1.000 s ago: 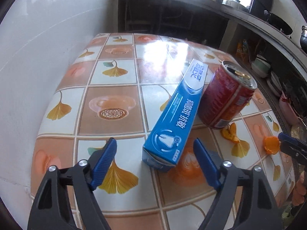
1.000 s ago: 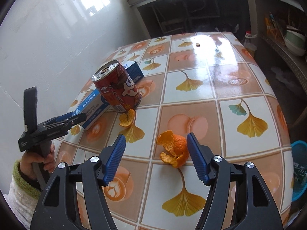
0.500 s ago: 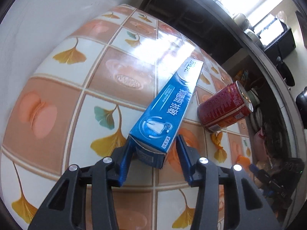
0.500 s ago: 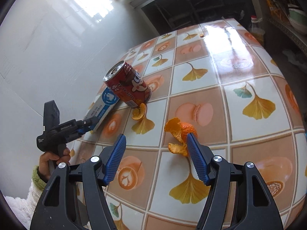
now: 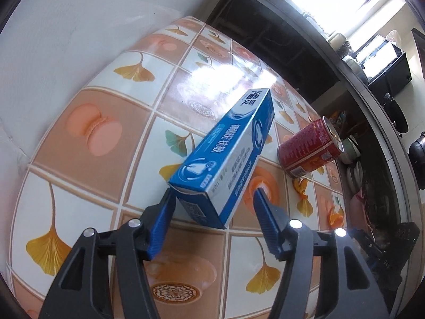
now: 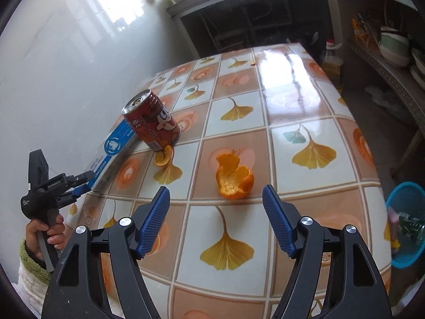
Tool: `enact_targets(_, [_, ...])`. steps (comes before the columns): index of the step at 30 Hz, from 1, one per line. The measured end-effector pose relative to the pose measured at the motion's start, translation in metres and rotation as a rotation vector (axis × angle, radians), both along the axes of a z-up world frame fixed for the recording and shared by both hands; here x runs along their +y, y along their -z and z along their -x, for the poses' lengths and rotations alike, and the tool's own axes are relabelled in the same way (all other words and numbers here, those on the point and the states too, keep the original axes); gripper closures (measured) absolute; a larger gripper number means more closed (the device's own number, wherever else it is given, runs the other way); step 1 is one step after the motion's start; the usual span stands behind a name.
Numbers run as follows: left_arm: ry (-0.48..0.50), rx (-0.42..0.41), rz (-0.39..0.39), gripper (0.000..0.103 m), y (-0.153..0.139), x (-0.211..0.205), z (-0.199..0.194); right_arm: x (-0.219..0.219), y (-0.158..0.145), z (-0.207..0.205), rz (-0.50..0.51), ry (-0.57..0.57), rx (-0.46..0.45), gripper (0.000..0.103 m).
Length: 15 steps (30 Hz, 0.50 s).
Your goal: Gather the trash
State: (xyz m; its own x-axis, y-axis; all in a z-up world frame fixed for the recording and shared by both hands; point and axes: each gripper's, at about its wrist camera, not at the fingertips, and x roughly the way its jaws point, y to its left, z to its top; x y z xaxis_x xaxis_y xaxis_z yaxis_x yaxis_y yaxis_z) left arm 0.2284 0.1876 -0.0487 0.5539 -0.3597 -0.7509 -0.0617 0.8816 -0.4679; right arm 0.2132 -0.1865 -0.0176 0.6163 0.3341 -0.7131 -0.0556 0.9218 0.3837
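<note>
Orange peels [image 6: 234,179]: 2; red can [image 6: 152,120]: 1; blue box [image 5: 225,156]: 1.

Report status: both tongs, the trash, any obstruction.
Left tongs opening around toothpaste box; one pad touching, no grip. Right tongs opening, empty, short of large orange peel. Red can beside box, small peel at its base.

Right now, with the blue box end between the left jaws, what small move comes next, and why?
Probably close the left gripper on the toothpaste box. Its near end sits between the opening jaws, touching one pad with a gap at the other, so it is not yet gripped.
</note>
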Motion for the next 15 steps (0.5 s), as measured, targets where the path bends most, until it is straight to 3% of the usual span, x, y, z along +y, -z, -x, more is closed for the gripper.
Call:
enact_targets(5, [-0.027, -0.085, -0.072, 0.037, -0.012, -0.002, 0.011, 0.032, -0.017, -0.01, 0.041, -0.068, -0.069, 0.035])
enact_targets(7, [-0.03, -0.127, -0.106, 0.037, -0.017, -0.005, 0.018, 0.054, -0.018, -0.018, 0.069, -0.126, -0.075, 0.04])
enact_targets(11, [-0.003, -0.198, -0.161, 0.037, -0.026, -0.011, 0.03, 0.096, -0.004, -0.041, 0.14, -0.228, -0.046, 0.055])
enact_targets(15, [0.056, -0.218, -0.174, 0.037, -0.027, -0.023, 0.036, 0.125, 0.015, -0.065, 0.234, -0.285, -0.012, 0.058])
